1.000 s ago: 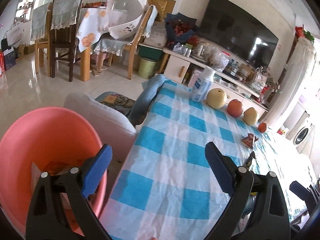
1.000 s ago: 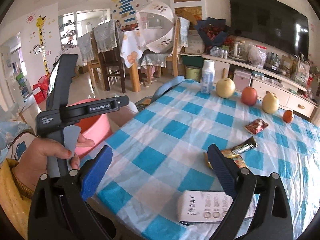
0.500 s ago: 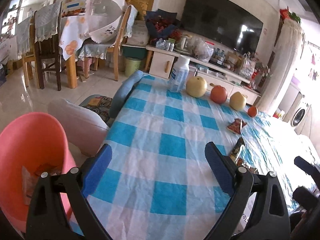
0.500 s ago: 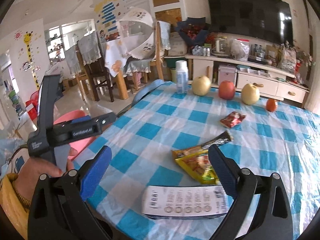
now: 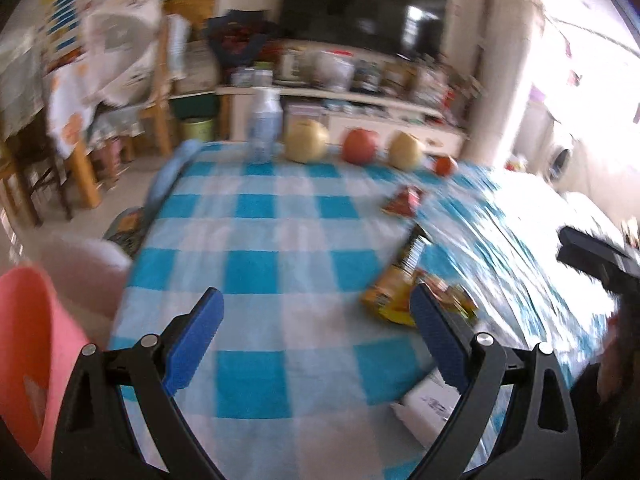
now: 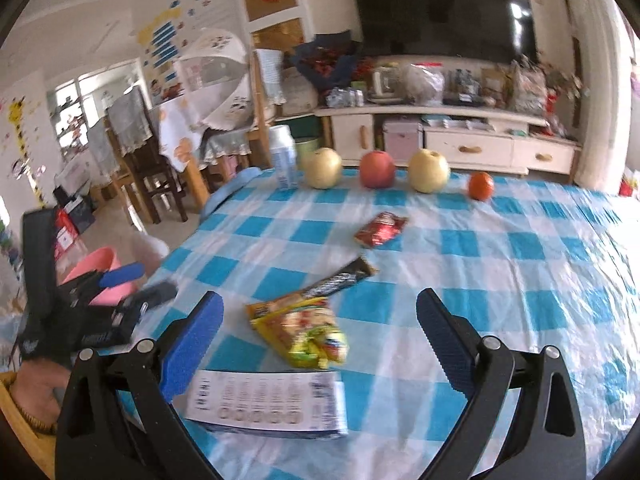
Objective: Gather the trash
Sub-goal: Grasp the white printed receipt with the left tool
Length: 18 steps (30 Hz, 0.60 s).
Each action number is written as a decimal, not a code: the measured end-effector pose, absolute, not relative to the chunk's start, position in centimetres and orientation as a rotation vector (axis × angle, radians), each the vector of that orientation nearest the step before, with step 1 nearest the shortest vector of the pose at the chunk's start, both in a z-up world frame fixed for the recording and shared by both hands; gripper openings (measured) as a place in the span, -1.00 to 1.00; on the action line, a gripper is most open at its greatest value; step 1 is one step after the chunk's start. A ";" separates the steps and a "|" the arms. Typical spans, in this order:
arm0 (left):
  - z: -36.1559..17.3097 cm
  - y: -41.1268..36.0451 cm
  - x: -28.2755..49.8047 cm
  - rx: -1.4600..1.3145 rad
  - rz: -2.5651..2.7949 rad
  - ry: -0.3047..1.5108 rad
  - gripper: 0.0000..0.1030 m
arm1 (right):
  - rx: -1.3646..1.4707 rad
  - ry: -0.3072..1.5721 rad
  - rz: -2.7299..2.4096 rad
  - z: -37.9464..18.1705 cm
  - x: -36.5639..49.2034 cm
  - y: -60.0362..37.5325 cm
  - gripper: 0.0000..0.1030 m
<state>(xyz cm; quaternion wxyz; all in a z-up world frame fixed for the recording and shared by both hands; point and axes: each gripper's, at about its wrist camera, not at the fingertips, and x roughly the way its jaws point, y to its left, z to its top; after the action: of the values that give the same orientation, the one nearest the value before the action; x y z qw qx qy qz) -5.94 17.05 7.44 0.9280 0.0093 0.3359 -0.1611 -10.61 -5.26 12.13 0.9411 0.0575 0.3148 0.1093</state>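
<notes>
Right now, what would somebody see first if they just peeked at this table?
Probably the blue checked tablecloth, with a row of fruit along its far edge. Nearer lie the wrappers: a yellow snack bag, a dark bar wrapper and a small red packet. A pink bin waits beside the table, left.

Right gripper [image 6: 320, 340]: black triangular arms, silver screws behind blue ribbed jaws. Left gripper [image 5: 316, 332] alike; yellow sleeve [image 6: 20, 420].

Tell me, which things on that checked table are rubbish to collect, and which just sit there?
To collect: yellow snack wrapper, dark bar wrapper, red packet, flat white box; they likely go into the pink bin.

Just sitting: white bottle, two pears, apple, small orange.
</notes>
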 end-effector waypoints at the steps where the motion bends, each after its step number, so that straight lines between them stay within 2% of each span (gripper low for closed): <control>1: 7.3 16.0 -6.2 0.059 -0.369 0.695 0.83 | 0.128 0.648 0.213 12.0 -10.4 -5.9 0.86; 11: 5.0 9.5 -8.4 0.295 -0.639 0.777 0.83 | 0.316 0.750 0.146 8.9 -7.5 -13.0 0.86; 18: 3.1 6.8 -9.1 0.402 -0.723 0.827 0.83 | 0.336 0.811 0.198 7.6 -5.8 -12.9 0.86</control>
<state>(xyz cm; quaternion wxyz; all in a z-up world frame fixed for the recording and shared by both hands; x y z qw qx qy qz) -9.11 6.76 3.12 0.8338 0.1899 0.3903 -0.3412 -5.78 -12.94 7.57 0.9004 0.1622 0.3921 0.0956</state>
